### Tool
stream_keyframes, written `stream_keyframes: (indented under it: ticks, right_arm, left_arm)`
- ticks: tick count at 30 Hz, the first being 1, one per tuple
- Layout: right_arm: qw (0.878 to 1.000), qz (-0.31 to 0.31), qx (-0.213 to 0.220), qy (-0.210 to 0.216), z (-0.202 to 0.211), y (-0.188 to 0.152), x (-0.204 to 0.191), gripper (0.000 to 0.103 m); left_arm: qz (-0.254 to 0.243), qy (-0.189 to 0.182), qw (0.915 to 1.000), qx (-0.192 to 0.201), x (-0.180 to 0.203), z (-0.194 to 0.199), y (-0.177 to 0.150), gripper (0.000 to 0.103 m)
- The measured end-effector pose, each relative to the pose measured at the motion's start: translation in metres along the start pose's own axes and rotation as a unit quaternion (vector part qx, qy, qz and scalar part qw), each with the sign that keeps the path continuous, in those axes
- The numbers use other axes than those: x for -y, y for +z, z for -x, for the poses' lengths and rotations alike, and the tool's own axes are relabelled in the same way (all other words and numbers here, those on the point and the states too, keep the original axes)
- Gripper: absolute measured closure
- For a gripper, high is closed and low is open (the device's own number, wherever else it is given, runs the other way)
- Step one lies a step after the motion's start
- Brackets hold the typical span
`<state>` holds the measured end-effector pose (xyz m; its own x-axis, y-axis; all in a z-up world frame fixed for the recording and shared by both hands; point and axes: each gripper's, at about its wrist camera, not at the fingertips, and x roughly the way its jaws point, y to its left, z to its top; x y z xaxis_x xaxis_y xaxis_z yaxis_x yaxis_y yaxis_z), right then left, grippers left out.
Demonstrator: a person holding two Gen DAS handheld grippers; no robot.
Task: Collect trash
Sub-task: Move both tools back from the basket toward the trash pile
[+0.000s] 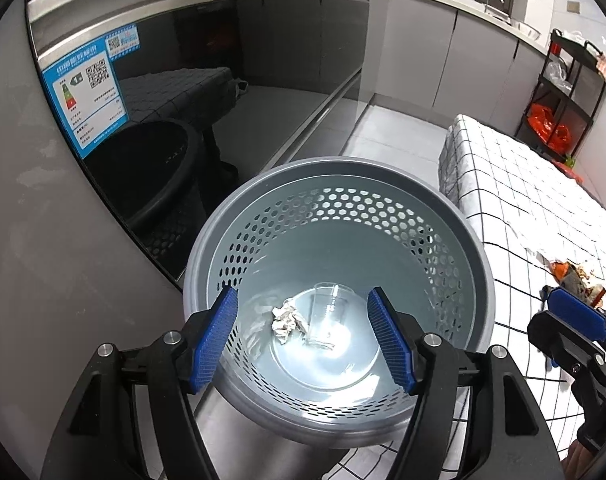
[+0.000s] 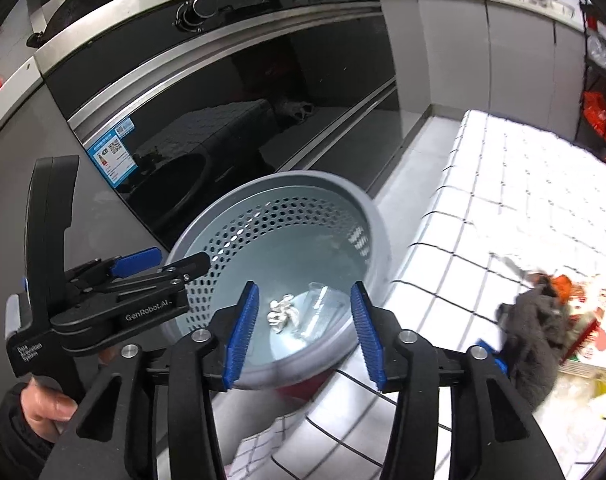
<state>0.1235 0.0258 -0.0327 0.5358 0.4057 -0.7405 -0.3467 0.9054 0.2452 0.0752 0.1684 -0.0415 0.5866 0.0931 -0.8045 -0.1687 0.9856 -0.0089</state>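
A grey perforated trash bin (image 1: 455,220) stands beside the table; it also shows in the right wrist view (image 2: 377,216). At its bottom lie a crumpled white paper ball (image 1: 286,319) (image 2: 281,312) and a clear plastic cup (image 1: 329,308) (image 2: 319,308). My left gripper (image 1: 303,340) is open and empty above the bin mouth; it also shows at the left of the right wrist view (image 2: 163,262). My right gripper (image 2: 305,336) is open and empty over the bin's near rim, and shows at the right edge of the left wrist view (image 1: 575,316). Snack wrappers (image 1: 579,276) (image 2: 571,284) lie on the checked tablecloth.
The table with a white checked cloth (image 1: 523,184) (image 2: 503,184) is to the right of the bin. A dark cloth (image 2: 539,332) and a printed package (image 2: 599,344) lie on it. A black glass oven front (image 1: 223,92) is behind the bin. A black shelf cart (image 1: 567,92) stands at the far right.
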Motion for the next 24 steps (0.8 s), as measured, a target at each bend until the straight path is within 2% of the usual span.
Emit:
stream_keyframes:
  ticks: [2, 5, 11, 14, 24]
  right_arm:
    - [1.0, -0.005, 0.005, -0.002, 0.006, -0.003, 0.003, 0.053]
    - [1.0, -0.005, 0.019, -0.02, 0.019, -0.009, 0.005, 0.051]
    - [0.999, -0.018, 0.034, -0.032, 0.039, -0.021, 0.012, 0.049]
    - [0.998, -0.026, 0.043, -0.037, 0.05, -0.027, 0.019, 0.045]
    - [0.994, -0.048, 0.06, -0.073, 0.081, -0.048, 0.041, 0.041]
  left_arm:
    - [-0.002, -0.002, 1.0, 0.003, 0.003, 0.004, -0.001, 0.031]
    - [-0.003, -0.005, 0.9999, 0.01, 0.006, 0.01, -0.002, 0.03]
    - [-0.01, -0.013, 0.9997, 0.02, 0.013, 0.02, -0.003, 0.027]
    - [-0.015, -0.015, 0.9994, 0.026, 0.019, 0.025, -0.005, 0.024]
    - [-0.039, -0.037, 0.9982, 0.028, 0.047, 0.032, -0.013, 0.023]
